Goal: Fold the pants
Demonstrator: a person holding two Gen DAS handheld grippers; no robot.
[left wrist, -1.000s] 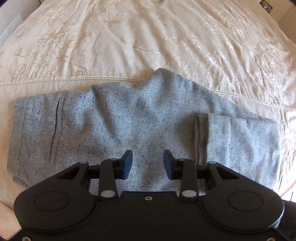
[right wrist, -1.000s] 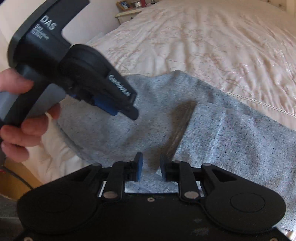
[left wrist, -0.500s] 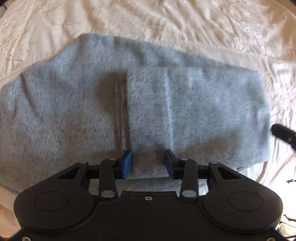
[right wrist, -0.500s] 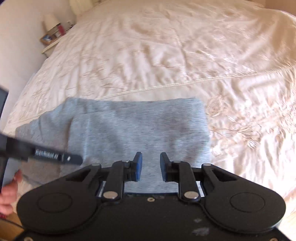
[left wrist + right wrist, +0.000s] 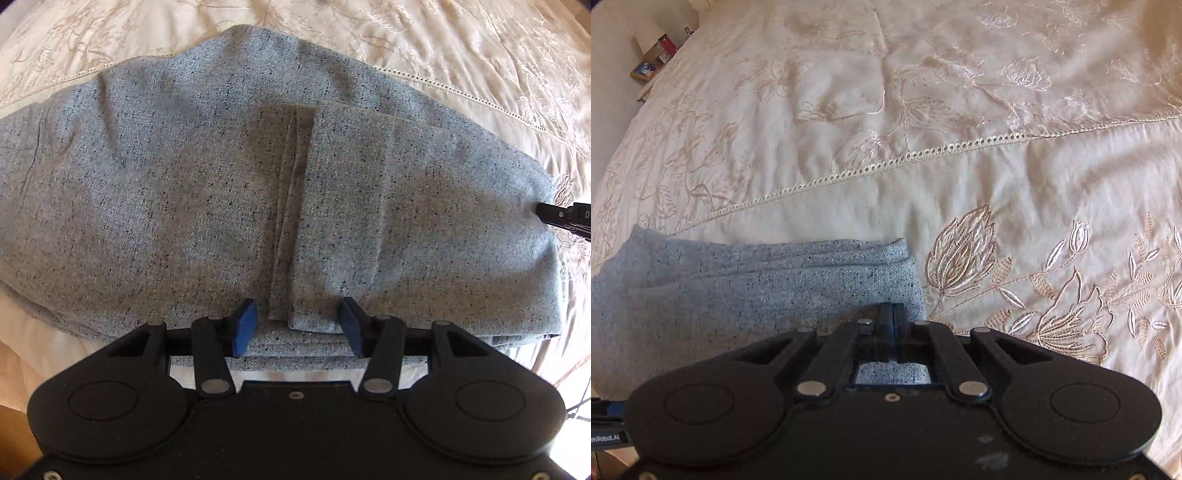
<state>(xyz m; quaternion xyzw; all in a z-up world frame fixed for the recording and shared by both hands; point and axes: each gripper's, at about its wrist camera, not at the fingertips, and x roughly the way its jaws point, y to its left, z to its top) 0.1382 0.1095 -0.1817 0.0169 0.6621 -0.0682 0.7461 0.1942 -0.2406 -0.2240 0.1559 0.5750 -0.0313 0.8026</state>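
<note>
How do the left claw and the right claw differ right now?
The left claw has its jaws apart and opening, straddling the cuff edge of the folded grey pants without pinching it; the right claw is shut, at the pants' folded end. The left looks over the pants, the right mostly over the cream bedspread. Both have blue pads and black bodies.

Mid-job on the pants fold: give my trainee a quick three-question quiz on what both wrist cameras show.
1. True or false: the right gripper has its jaws together at the end of the pants.
2. What does the left gripper straddle? A) bare bedspread B) the folded-over leg's edge C) a pillow
3. Fill in: the pants lie on a cream, flower-embroidered ____.

Key:
1. True.
2. B; its jaws are opening, pads clear of the cloth.
3. bedspread.
</note>
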